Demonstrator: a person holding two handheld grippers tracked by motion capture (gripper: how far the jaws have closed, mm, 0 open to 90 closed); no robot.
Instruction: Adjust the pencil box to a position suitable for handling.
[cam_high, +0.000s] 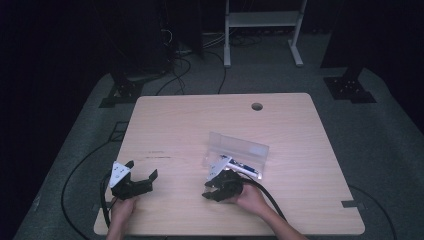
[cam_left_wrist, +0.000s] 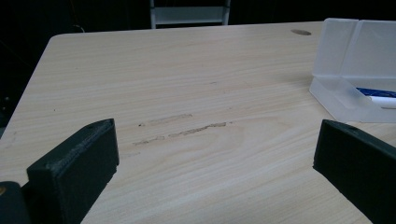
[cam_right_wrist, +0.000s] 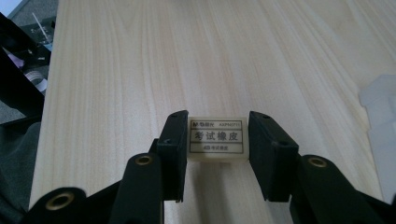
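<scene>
While pale wood-grain bench (cam_high: 300, 130) lies lit against dark room, right gripper (cam_right_wrist: 217, 140) near front edge clamps cream rectangular eraser (cam_right_wrist: 216, 140), matte black jaws pressing both ends. Label bears Chinese characters 考试橡皮; smaller print unreadable. Frosted translucent plastic case (cam_high: 239, 150), lid up, sits mid-bench just beyond. Left gripper (cam_high: 134, 176) near front-left corner, jaws wide apart, holding nothing.

Table (cam_high: 190, 120): light wood-grain top, rounded corners, centre of frame; round cable hole (cam_high: 257, 106) near its far edge. Floor (cam_high: 395, 145): grey carpet, lit around the table, dark beyond. White metal frame (cam_high: 262, 30): top centre. Black stand bases (cam_high: 350, 87): upper right and upper left. Black cables (cam_high: 180, 75): upper centre-left floor.
</scene>
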